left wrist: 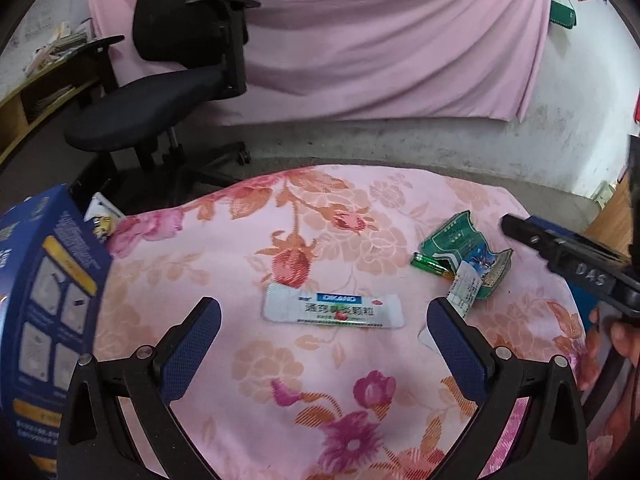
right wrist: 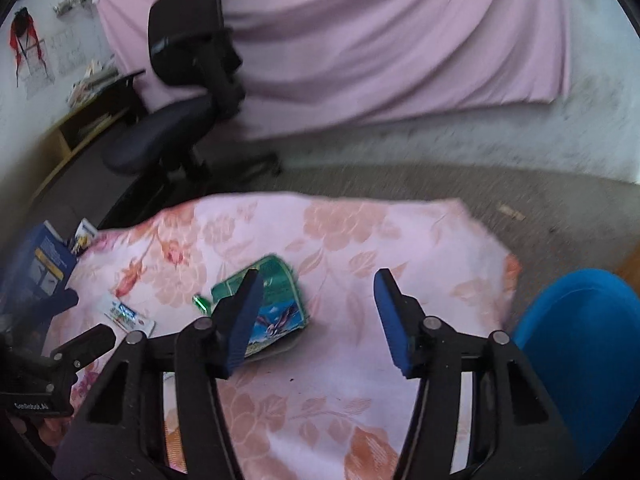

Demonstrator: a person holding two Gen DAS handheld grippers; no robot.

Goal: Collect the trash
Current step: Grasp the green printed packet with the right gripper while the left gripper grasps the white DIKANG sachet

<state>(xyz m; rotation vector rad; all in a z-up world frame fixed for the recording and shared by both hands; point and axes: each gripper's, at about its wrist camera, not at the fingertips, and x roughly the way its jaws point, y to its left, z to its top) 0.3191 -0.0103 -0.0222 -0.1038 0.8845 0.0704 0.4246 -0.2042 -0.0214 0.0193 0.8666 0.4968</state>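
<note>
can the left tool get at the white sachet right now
Probably yes: the left tool is open, the white sachet lies flat on the floral cloth between its fingers, nothing on top.

"DIKANG" on the white sachet [left wrist: 334, 311]; "DAS" on the right hand-held gripper [left wrist: 560, 252].

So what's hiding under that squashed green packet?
A green battery pokes out beside the green packet, and a white paper slip sticks out below. The flowery cloth lies underneath. Anything further under is covered.
</note>
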